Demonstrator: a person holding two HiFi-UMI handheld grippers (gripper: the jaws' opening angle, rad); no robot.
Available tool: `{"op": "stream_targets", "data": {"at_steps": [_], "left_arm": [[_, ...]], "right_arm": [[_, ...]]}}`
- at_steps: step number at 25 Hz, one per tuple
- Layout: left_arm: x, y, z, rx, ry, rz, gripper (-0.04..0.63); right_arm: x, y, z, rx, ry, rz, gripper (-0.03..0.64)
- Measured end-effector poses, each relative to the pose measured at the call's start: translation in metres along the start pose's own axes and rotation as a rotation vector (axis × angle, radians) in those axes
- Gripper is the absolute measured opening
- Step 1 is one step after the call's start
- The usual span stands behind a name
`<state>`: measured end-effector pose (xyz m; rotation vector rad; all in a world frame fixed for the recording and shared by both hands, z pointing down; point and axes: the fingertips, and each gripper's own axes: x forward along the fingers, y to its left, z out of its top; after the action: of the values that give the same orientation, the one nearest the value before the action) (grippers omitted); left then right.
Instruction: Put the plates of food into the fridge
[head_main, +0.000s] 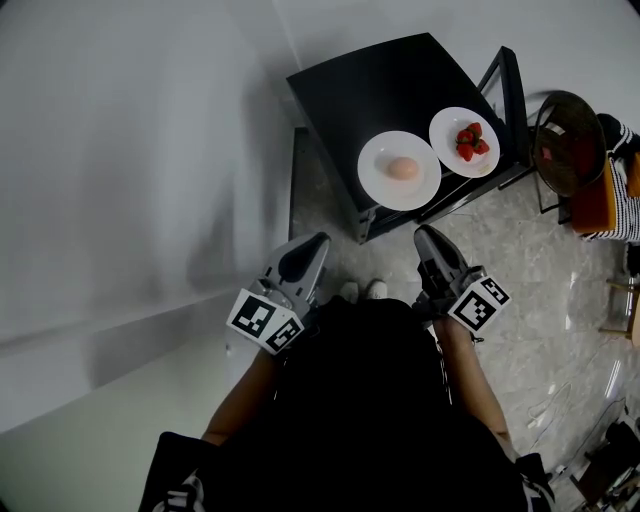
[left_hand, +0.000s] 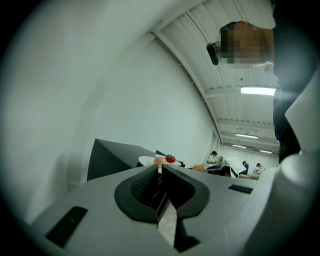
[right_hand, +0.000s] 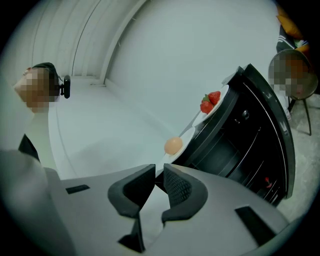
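Where egg plate (head_main: 399, 170) and strawberry plate (head_main: 464, 142) sit, a chair (head_main: 566, 140) flanks the table (head_main: 380, 80).

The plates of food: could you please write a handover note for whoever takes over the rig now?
Left gripper: shut, empty.
Right gripper: jaws barely apart, empty.
Both are short of the black table.
Egg plate and strawberry plate sit side by side near its edge, untouched.
Done: nothing.
To do: both plates into the fridge, not in view.
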<state>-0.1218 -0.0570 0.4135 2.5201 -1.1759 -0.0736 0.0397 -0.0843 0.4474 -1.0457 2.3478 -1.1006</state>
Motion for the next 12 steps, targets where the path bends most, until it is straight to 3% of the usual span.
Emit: {"op": "stream_targets", "data": {"at_steps": [12], "left_arm": [[0.016, 0.005, 0.004, 0.004, -0.008, 0.035, 0.025]], "right_arm": [[0.021, -0.02, 0.008, 0.115, 0.01, 0.034, 0.097]]}}
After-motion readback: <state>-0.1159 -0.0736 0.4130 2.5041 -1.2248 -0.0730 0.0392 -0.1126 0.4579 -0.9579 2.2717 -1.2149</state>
